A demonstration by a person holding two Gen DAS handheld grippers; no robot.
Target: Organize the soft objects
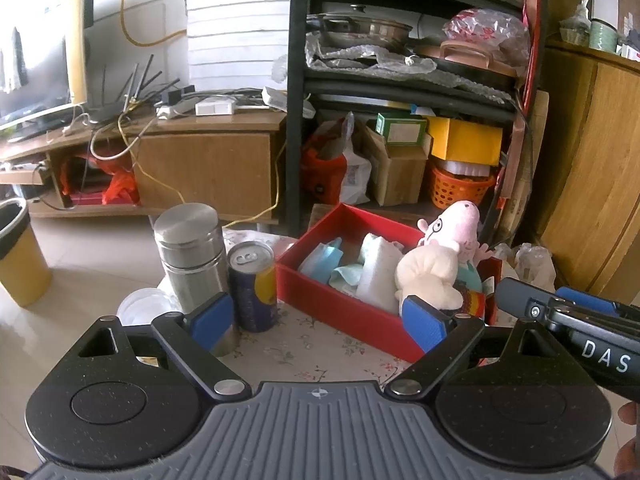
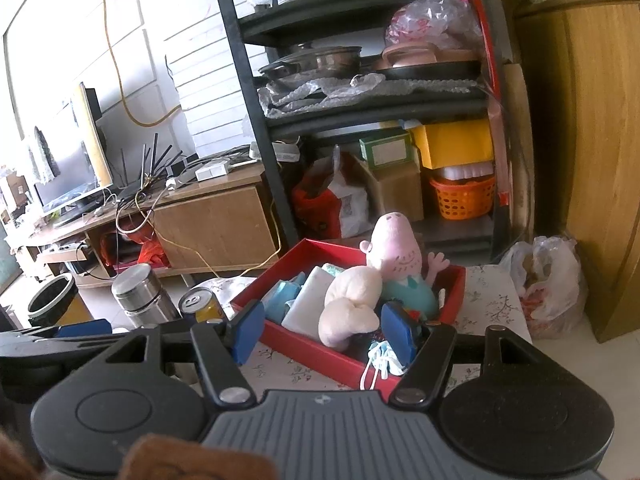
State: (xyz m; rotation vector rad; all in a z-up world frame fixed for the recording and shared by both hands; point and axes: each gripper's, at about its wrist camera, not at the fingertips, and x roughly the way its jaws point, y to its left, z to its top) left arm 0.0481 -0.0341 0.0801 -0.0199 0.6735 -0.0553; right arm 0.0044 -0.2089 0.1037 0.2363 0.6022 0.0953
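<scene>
Right tongs (image 2: 324, 332) stood spread, empty, over the red box's (image 2: 320, 354) near rim.
Face mask (image 2: 384, 358) draped at their five o'clock, nearer than left tongs (image 1: 320, 320), also spread.

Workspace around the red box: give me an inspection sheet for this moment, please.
Surface: table under a floral cloth.
Job's things: red box holds the pink pig plush, cream plush, white pad and blue cloths; a face mask hangs over its near rim.
Clutter: steel flask, drink can, clear lid.
Grippers: left gripper open, empty; right gripper open, nothing pressed.
Cables: yellow cable across the TV cabinet; none on the table.
Surroundings: black shelf rack, plastic bag, bin.
</scene>
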